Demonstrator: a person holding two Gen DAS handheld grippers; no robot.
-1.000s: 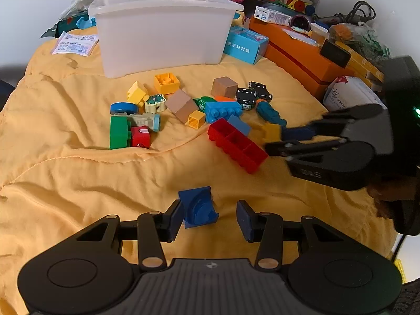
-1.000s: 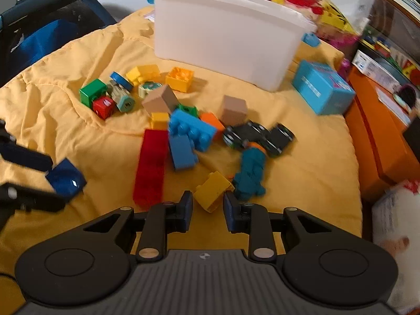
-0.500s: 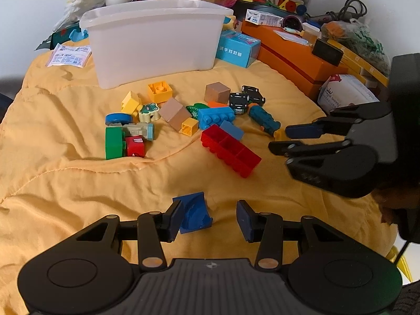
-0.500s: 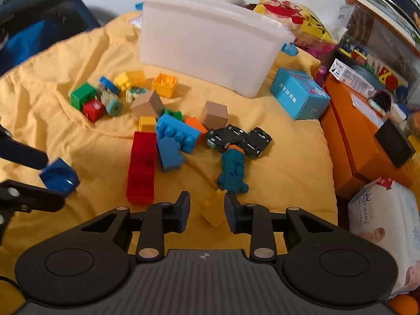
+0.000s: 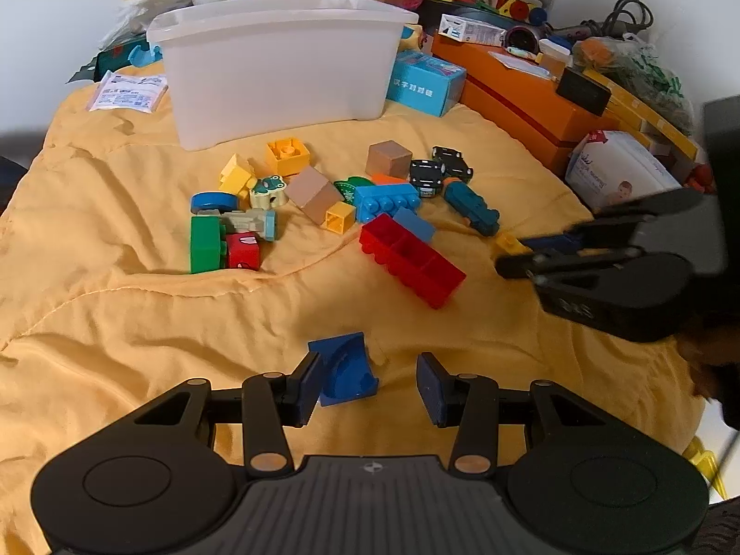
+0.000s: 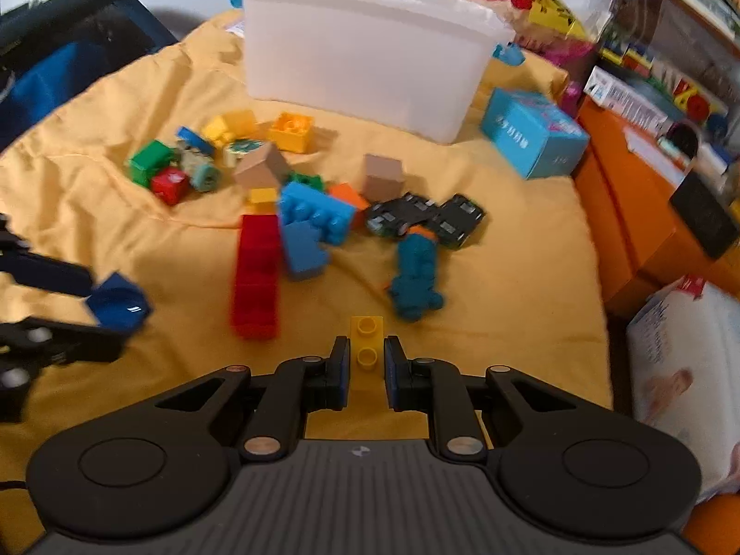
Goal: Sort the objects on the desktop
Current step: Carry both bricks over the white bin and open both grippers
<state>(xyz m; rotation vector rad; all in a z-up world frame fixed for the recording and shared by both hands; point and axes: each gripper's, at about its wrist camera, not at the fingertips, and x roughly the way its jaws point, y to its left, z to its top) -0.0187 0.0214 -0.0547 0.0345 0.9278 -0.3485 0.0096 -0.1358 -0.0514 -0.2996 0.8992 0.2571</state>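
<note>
Translucent white plastic bin [image 5: 277, 69]: contents unseen. Scattered plastic toy blocks [image 5: 323, 203], unsorted on yellow quilt [image 5: 115, 323]. Left gripper [image 5: 367, 384]: jaws wide, dark blue curved block [image 5: 344, 370] touching one pad only. Right gripper [image 6: 365, 365]: jaws clamp small yellow studded brick [image 6: 366, 344]. Most sorting apparently remains.

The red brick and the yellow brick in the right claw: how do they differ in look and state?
The red brick is long and lies free on the yellow cloth; the yellow brick is small and narrow, clamped in the right claw. The red brick shows open hollow cells in the left view; the yellow brick shows two round studs on top. Both are plastic building bricks.
</note>
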